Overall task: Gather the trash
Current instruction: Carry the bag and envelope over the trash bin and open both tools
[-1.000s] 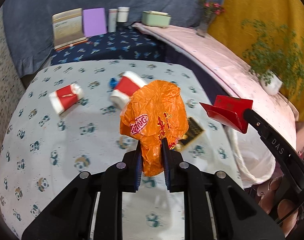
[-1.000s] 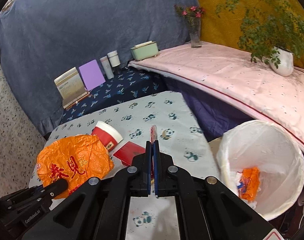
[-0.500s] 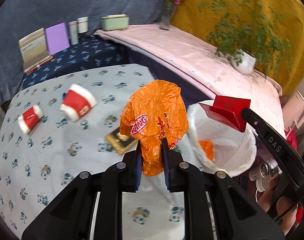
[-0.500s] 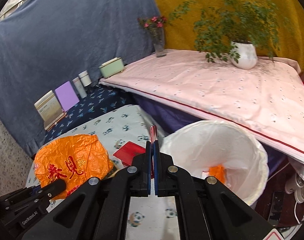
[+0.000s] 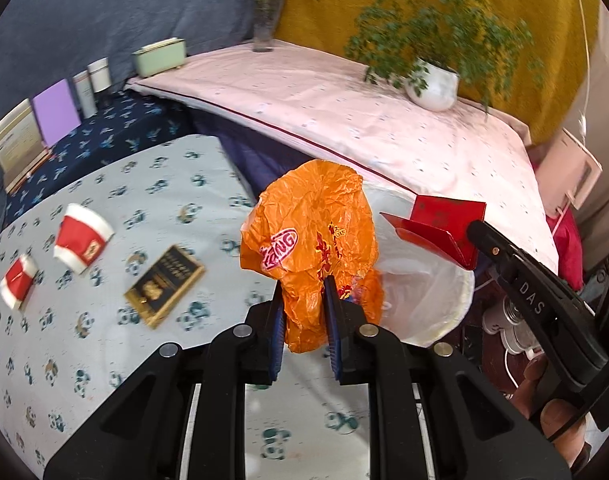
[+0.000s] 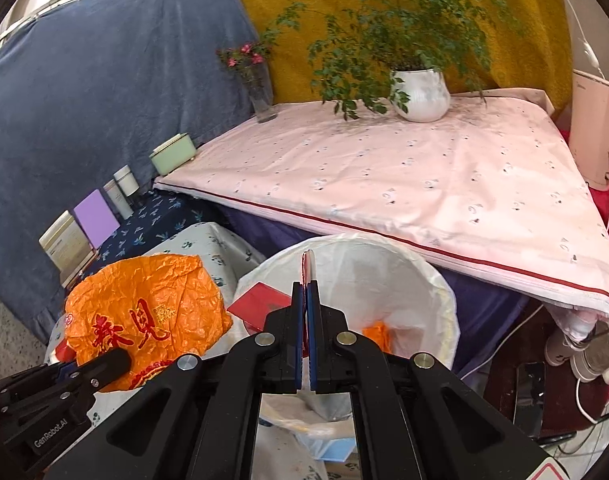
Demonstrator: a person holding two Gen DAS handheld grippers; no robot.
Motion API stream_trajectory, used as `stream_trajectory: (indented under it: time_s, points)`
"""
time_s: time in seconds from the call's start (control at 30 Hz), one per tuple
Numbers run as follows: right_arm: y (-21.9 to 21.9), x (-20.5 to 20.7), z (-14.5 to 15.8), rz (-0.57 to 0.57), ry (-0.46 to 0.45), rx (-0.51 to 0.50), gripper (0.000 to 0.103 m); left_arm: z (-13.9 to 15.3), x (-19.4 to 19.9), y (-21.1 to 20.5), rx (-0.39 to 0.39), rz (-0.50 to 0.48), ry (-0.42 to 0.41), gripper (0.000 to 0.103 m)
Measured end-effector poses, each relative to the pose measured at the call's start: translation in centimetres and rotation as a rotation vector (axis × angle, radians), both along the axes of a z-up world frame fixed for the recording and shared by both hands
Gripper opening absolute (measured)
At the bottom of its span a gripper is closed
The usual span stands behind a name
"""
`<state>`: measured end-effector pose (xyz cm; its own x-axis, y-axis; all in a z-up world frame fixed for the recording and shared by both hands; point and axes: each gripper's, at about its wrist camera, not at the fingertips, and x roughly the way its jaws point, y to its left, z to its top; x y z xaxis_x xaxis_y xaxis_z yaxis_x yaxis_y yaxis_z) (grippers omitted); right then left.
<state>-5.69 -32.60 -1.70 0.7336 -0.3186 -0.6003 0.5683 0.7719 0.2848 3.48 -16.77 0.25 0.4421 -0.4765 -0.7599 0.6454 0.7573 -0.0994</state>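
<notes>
a table under a pale panda-print cloth [image 5: 104, 360] fills the lower left of the left wrist view, and beside its right edge stands a round bin lined with a white plastic bag [image 6: 432, 280]. behind the bin lies a raised surface covered in a pink sheet with a red seam [image 6: 404, 176], carrying a leafy green plant in a white pot [image 6: 422, 94] and a glass vase of small pink flowers [image 6: 260, 92].

the left gripper [image 5: 304, 300] has its fingers pressed onto the lower part of a crumpled orange plastic bag with red and white lettering [image 5: 312, 236], which is held up off the table at the bin's near-left rim, its upper part bulging above the fingertips. the right gripper [image 6: 304, 296] has its blue-padded fingers pinched together on a flat red cardboard packet [image 5: 440, 228], held over the bin's opening. inside the bin rests a smaller scrap of orange wrapper [image 6: 378, 334].

on the cloth lie a flat black and gold packet [image 5: 164, 286], a tipped red and white paper cup [image 5: 82, 238] near it, and a second, smaller red and white paper cup [image 5: 18, 286] just beyond, by the left edge.
</notes>
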Motion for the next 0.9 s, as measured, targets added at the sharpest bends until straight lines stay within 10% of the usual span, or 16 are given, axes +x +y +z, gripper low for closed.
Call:
stream_trajectory:
  time_s: [0.33, 0.47, 0.9]
  points:
    - [-2.3, -1.9, -1.1, -0.047, 0.001, 0.025, 0.002, -0.9, -0.8, -3.7, 0.018, -0.063, -0.017, 0.023]
    - [-2.6, -2.0, -1.4, -0.051, 0.006, 0.028, 0.002, -1.0, -0.8, -4.1, 0.020, -0.051, -0.026, 0.045]
    - [-2.6, -0.9, -2.2, -0.037, 0.017, 0.036, 0.002, -2.2, 0.6, -2.8, 0.044, -0.014, 0.001, 0.045]
